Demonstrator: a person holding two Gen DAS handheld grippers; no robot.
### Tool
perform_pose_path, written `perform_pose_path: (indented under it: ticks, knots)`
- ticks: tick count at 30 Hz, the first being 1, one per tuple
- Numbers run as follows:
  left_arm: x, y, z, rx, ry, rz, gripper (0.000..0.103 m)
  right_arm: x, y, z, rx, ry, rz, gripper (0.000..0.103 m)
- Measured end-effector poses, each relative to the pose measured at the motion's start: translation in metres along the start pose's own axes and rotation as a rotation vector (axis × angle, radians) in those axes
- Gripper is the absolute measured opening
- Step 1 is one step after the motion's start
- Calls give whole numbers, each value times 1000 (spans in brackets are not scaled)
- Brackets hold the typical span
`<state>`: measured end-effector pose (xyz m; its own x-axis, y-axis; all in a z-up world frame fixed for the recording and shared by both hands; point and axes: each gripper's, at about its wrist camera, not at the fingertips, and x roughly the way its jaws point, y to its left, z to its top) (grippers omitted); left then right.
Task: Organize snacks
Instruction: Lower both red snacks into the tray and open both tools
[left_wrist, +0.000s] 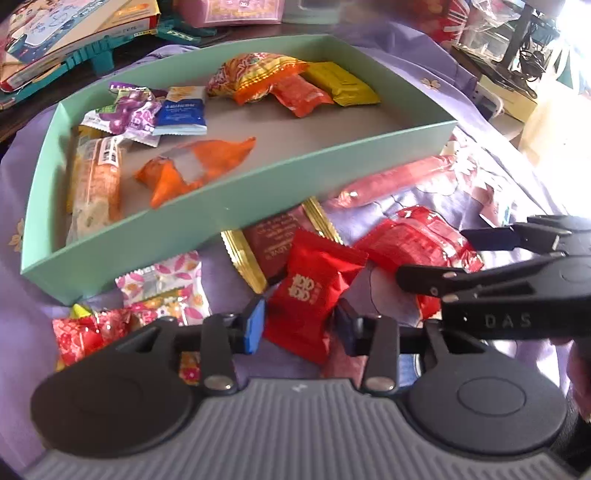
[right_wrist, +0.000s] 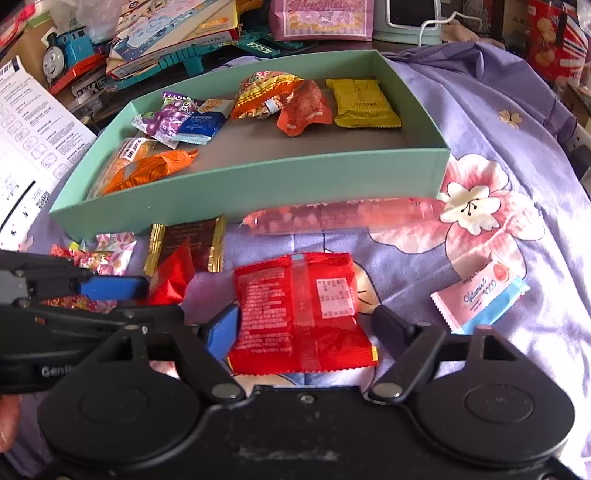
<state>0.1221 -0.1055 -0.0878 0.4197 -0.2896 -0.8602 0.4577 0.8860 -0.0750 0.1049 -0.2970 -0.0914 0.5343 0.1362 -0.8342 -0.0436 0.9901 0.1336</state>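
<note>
My left gripper (left_wrist: 301, 325) is shut on a small red packet (left_wrist: 310, 291) with a gold emblem; both blue pads press its sides just above the purple cloth. In the right wrist view the same gripper (right_wrist: 147, 299) comes in from the left with that small red packet (right_wrist: 171, 278). My right gripper (right_wrist: 304, 326) stands open around a larger red packet (right_wrist: 295, 310) lying flat; its left pad touches the packet and the right finger stays a little apart. A mint green box (left_wrist: 236, 206) behind holds several wrapped snacks. The right gripper (left_wrist: 443, 258) also shows at the right of the left wrist view.
Loose on the flowered purple cloth (right_wrist: 461, 122): a long pink tube (right_wrist: 343, 218) against the box front, a brown and gold packet (right_wrist: 192, 236), flowered sweets (left_wrist: 166, 284), a pink and blue sachet (right_wrist: 480, 295). A toy train (right_wrist: 62, 55) and other boxes crowd the back.
</note>
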Motion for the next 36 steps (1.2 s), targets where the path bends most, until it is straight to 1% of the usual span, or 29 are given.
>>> perform_pose_path:
  ticks: [2,4,7,8,15,22,26,29,33,36]
  knots:
    - [1,-4,2,10,-4,23,40,-1,0,0,4,0,5,66]
    - [1,-7,3,0,-5,35,39,-3,-2,0,29,3,11,65]
    - [-5,-6,2,-30,-11,34,33,-7,-6,-2,77,10,35,65]
    - [-8,-5,1,-34,-13,30,29,-10,-7,-3,86,9,40,65]
    - [-28,-3,-5,-65,-19,15,29,-33,-14,-4,119,-26,55,65]
    - [-54,-4,1,-80,-71,-1,29,-59,-19,1,130,-71,65,65]
    - [-66,-4,19,-90,-106,-6,29,-74,-25,15,148,-112,81,65]
    - [-70,-4,38,-94,-139,-7,29,-83,-32,32,162,-156,83,65]
    - [-68,-7,71,-88,-181,-9,29,-83,-44,59,179,-192,75,65]
    - [-58,-11,93,-80,-186,-5,29,-76,-54,80,195,-201,77,65]
